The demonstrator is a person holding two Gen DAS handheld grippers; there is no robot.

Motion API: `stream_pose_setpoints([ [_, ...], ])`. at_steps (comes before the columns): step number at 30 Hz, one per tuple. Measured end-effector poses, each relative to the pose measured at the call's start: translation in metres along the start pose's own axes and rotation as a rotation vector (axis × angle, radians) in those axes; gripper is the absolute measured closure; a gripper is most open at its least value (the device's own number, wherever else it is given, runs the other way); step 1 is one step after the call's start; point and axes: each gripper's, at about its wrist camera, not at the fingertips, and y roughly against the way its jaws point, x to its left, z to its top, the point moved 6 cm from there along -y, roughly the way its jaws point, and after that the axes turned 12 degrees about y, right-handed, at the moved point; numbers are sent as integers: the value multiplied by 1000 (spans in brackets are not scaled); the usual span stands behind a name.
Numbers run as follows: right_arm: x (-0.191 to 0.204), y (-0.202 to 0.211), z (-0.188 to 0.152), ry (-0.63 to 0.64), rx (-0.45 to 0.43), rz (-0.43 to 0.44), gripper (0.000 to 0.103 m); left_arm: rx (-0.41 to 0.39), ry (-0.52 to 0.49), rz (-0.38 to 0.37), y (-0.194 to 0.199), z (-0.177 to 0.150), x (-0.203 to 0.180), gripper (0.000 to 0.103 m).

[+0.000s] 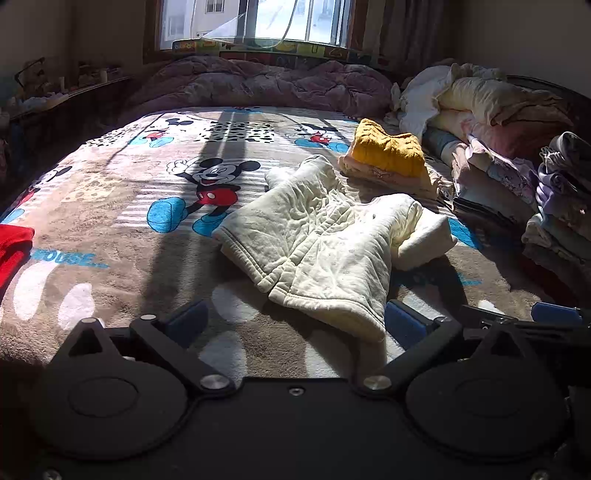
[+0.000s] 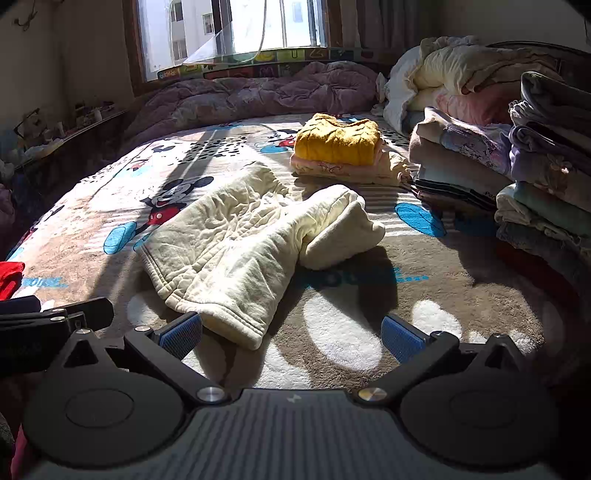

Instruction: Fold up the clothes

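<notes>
Cream quilted jacket (image 1: 317,236) lying rumpled at centre of the cartoon-print blanket (image 1: 110,206), one sleeve doubled over at 3 o'clock; left gripper (image 1: 295,321) spread wide, holding nothing, its blue pads flanking the jacket's near hem; right gripper (image 2: 291,334) likewise wide and empty, left pad just beside the hem; yellow knit sweater (image 2: 338,142) folded atop a pink garment at 1 o'clock; stacked folded clothes (image 2: 546,177) at 3 o'clock; red cloth (image 1: 13,247) at 9 o'clock; window (image 2: 236,26) at 12 o'clock.
</notes>
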Motion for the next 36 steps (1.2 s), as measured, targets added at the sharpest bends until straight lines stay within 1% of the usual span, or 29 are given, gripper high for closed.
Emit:
stream_pose_setpoints([
  [4,-1,-1,1,-9,-23,13,1,3,19,-22,-3,2,2,0],
  [6,-4,-6,1,-32,-43,49,1,8,29,-27,-8,4,4,0],
  [10,-11,-17,2,-76,-85,126,1,19,18,-17,-25,9,7,0],
  [11,-13,-21,3,-79,-91,130,1,23,23,-20,-29,12,8,0],
  [13,-16,-29,5,-98,-103,128,1,27,25,-45,-41,20,7,0],
  [17,-32,-53,15,-134,-164,151,1,8,-25,-90,-67,37,0,0],
  [18,-36,-61,19,-141,-173,154,1,-6,-34,-98,-74,42,-2,0],
  [19,-40,-70,24,-146,-178,154,1,-2,-46,-97,-83,47,-3,0],
  [22,-56,-91,37,-172,-185,146,1,43,-84,-83,-112,65,-4,0],
  [25,-76,-117,58,-234,-187,130,1,53,-128,-69,-137,83,-6,0],
  [28,-95,-146,76,-297,-198,139,1,58,-180,-51,-163,104,-12,1],
  [30,-108,-166,88,-339,-206,146,1,76,-196,-61,-182,119,-17,1],
  [33,-120,-195,101,-357,-205,169,1,107,-214,-85,-211,143,-24,5],
  [36,-131,-225,108,-364,-189,204,7,140,-231,-111,-240,165,-32,14],
])
